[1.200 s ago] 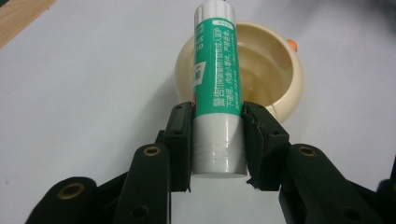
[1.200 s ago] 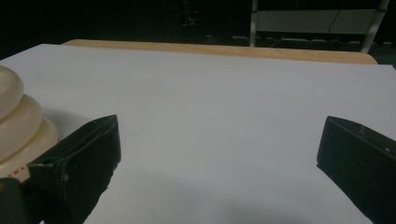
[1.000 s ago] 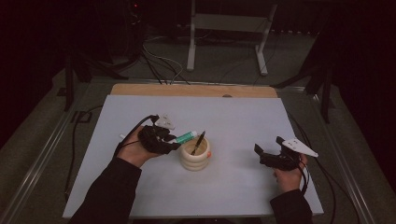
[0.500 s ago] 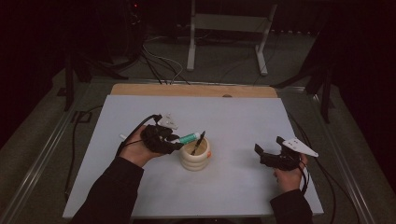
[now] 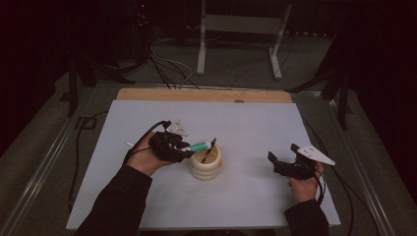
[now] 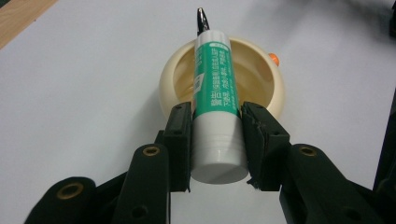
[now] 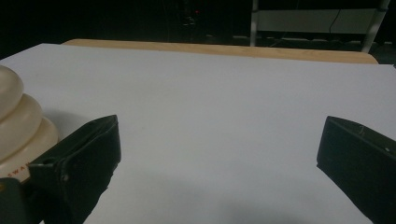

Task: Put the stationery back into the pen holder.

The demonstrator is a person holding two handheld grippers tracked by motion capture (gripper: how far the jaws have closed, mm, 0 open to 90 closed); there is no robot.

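A green and white tube (image 6: 215,88) lies level between the jaws of my left gripper (image 6: 215,140), which is shut on its white capped end. The tube (image 5: 200,146) reaches over the rim of a cream ribbed pot (image 5: 206,165) in the middle of the white table. A dark pen (image 5: 209,150) stands tilted inside the pot (image 6: 275,88), and a small orange thing (image 6: 274,59) shows at its far rim. My left gripper (image 5: 183,148) sits just left of the pot. My right gripper (image 5: 272,162) rests at the right, open and empty; its jaws (image 7: 219,158) stand wide apart.
The white sheet (image 5: 255,123) covers the table, with a wooden strip (image 5: 196,95) along its far edge. Cables (image 5: 78,162) trail off the left side. A metal stand (image 5: 236,39) is on the floor beyond the table.
The left gripper and its tube have shifted slightly toward the pot. The right hand has stayed where it was.
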